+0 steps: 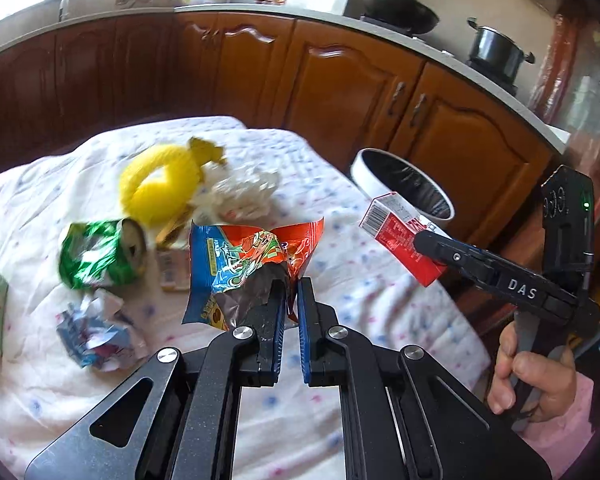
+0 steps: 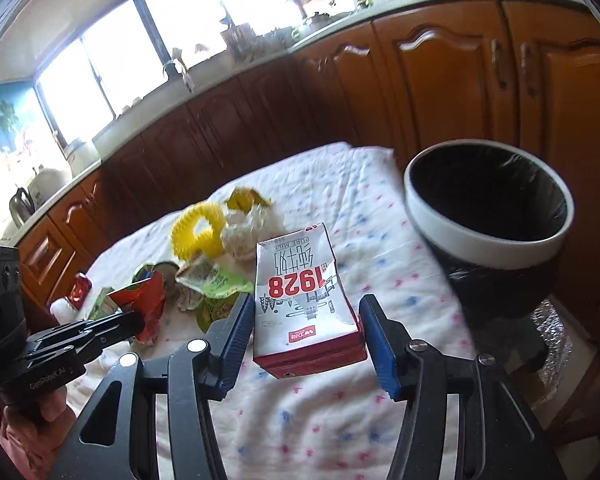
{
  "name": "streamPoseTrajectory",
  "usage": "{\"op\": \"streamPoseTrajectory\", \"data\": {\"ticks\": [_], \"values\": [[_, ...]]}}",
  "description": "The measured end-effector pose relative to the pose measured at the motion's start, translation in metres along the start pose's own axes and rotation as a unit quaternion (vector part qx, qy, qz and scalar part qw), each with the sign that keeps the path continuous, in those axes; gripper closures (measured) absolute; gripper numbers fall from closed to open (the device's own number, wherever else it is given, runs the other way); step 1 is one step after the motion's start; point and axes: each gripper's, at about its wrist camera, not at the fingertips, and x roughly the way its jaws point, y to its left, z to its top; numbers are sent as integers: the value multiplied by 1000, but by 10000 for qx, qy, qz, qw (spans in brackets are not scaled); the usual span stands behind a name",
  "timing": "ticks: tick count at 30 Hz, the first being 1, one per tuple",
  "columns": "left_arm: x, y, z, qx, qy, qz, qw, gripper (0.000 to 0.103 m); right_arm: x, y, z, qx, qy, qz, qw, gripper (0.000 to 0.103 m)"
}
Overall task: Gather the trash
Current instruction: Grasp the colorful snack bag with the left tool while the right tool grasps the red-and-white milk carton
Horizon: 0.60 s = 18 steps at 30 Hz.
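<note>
Glossy foil-like snack wrapper (image 1: 256, 256), printed paper milk carton (image 2: 300, 300), soft quilted cloth on the table (image 1: 380, 300). Cabinets (image 1: 340, 80) are varnished, shiny wood; the bin (image 2: 488, 236) has smooth white plastic around crinkly black liner.

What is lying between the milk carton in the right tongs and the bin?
Nothing: in the right wrist view only bare dotted tablecloth separates the milk carton from the bin.

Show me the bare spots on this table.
Bare cloth lies between the milk carton and the bin, and along the near edge below both grippers. Crowded: the far left, around the yellow ring, crushed green can and wrappers.
</note>
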Motion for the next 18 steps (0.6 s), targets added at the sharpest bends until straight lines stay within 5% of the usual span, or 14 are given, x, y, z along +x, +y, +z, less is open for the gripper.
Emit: {"op": "streamPoseTrajectory", "data": {"ticks": [18], "values": [[29,-64,35,464,52,-519,9976,97,-48,-61,22,576,-596,-308,9961,48]]}}
